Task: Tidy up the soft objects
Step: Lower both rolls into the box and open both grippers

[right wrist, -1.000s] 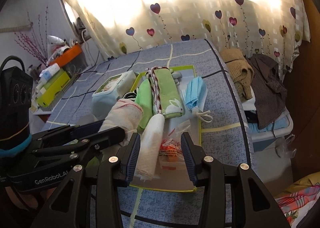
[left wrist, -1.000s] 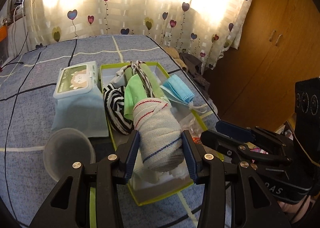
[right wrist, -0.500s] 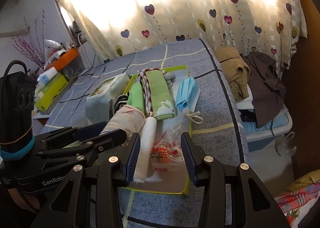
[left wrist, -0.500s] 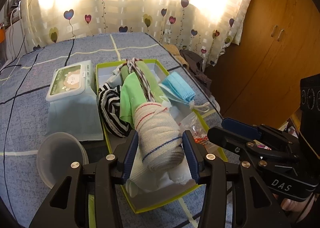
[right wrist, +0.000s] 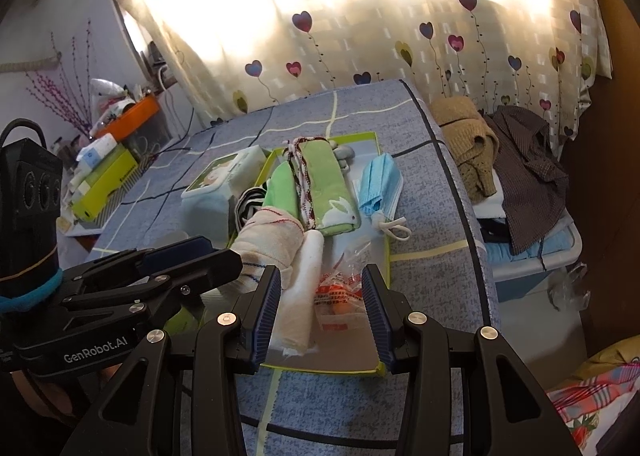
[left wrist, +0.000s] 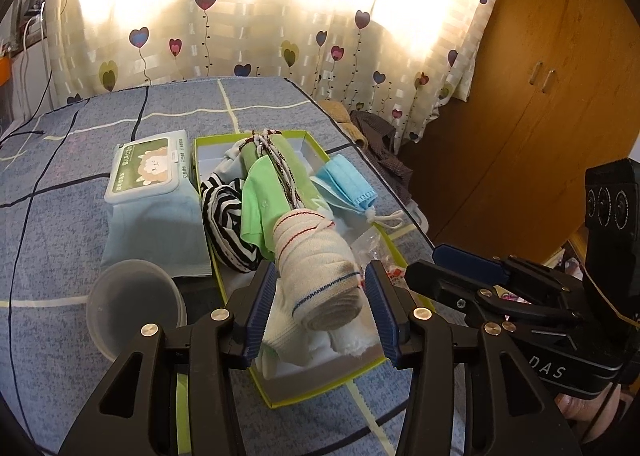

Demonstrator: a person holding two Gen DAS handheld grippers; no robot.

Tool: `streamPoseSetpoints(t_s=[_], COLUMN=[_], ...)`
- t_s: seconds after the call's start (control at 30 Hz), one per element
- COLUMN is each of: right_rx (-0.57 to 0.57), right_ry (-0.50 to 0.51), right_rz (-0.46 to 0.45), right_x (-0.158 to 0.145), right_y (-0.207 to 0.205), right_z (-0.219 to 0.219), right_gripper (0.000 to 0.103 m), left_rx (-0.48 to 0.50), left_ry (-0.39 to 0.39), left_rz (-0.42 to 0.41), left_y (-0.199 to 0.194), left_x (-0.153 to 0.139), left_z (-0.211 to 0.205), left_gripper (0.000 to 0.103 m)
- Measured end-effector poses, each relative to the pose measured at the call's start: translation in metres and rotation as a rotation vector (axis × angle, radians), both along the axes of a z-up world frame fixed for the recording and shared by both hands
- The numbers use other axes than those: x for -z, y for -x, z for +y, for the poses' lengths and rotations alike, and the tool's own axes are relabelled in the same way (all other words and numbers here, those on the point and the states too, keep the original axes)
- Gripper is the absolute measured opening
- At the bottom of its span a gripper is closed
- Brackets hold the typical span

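Note:
A rolled cream sock with red and blue stripes (left wrist: 320,268) lies at the near end of the green-rimmed box (left wrist: 320,392), on top of a white cloth roll (right wrist: 304,296). My left gripper (left wrist: 320,308) straddles the sock's near end with its pads a little off both sides, so it is open. The right gripper (right wrist: 320,312) hangs open over the box's near right corner, above a clear packet with orange print (right wrist: 340,292), touching nothing. Farther back in the box lie a striped sock (left wrist: 224,224), a light green cloth (left wrist: 260,208) and a green rabbit towel (right wrist: 328,184).
A blue face mask (left wrist: 348,184) rests on the box's right rim. Left of the box stand a wipes pack (left wrist: 148,168) and a clear plastic tub (left wrist: 136,304). Clothes (right wrist: 500,160) are piled past the bed's right edge, by a wooden wardrobe (left wrist: 540,96).
The left jaws have widened off the cream sock roll, which has settled lower onto the white cloth in the box. The right gripper has barely shifted and stays open.

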State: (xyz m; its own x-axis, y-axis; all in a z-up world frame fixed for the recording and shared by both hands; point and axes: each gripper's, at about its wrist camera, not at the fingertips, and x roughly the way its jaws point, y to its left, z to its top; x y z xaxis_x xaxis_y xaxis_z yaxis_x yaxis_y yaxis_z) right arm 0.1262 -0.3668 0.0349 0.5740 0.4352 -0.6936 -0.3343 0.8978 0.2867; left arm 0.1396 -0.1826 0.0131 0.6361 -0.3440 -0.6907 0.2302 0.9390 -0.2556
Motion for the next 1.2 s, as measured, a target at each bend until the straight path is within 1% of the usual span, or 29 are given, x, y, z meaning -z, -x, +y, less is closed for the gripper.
streamPoseSetpoints(t_s=[0.33, 0.4, 0.43, 0.47, 0.5, 0.67, 0.77, 0.87, 0.97, 1.2], right_rx=[-0.007, -0.011, -0.016, -0.018, -0.019, -0.009, -0.003, 0.002, 0.000, 0.002], right_ry=[0.014, 0.021, 0.026, 0.030, 0.038, 0.083, 0.107, 0.139, 0.146, 0.160], right_rz=[-0.009, -0.012, -0.014, -0.015, -0.019, -0.024, -0.033, -0.048, -0.049, -0.043], right_x=[-0.008, -0.010, -0.011, -0.012, -0.013, -0.015, -0.018, -0.020, -0.020, -0.018], right_y=[0.014, 0.018, 0.021, 0.023, 0.027, 0.039, 0.047, 0.058, 0.065, 0.079], right_z=[0.008, 0.011, 0.013, 0.015, 0.018, 0.027, 0.033, 0.039, 0.044, 0.054], right_gripper=[0.041, 0.042, 0.044, 0.049, 0.050, 0.056, 0.057, 0.058, 0.059, 0.059], left_rx=[0.035, 0.034, 0.033, 0.037, 0.039, 0.029, 0.007, -0.005, -0.027, -0.031], left_ry=[0.033, 0.028, 0.025, 0.027, 0.027, -0.001, -0.034, -0.041, -0.066, -0.077], left_rz=[-0.026, -0.033, -0.035, -0.034, -0.033, -0.030, -0.026, -0.017, -0.019, -0.018], left_y=[0.017, 0.021, 0.023, 0.025, 0.027, 0.040, 0.047, 0.053, 0.062, 0.080], left_x=[-0.009, -0.011, -0.012, -0.013, -0.014, -0.015, -0.015, -0.014, -0.014, -0.013], left_z=[0.007, 0.010, 0.011, 0.013, 0.014, 0.019, 0.022, 0.027, 0.031, 0.037], left_gripper=[0.047, 0.047, 0.048, 0.048, 0.048, 0.048, 0.048, 0.048, 0.048, 0.047])
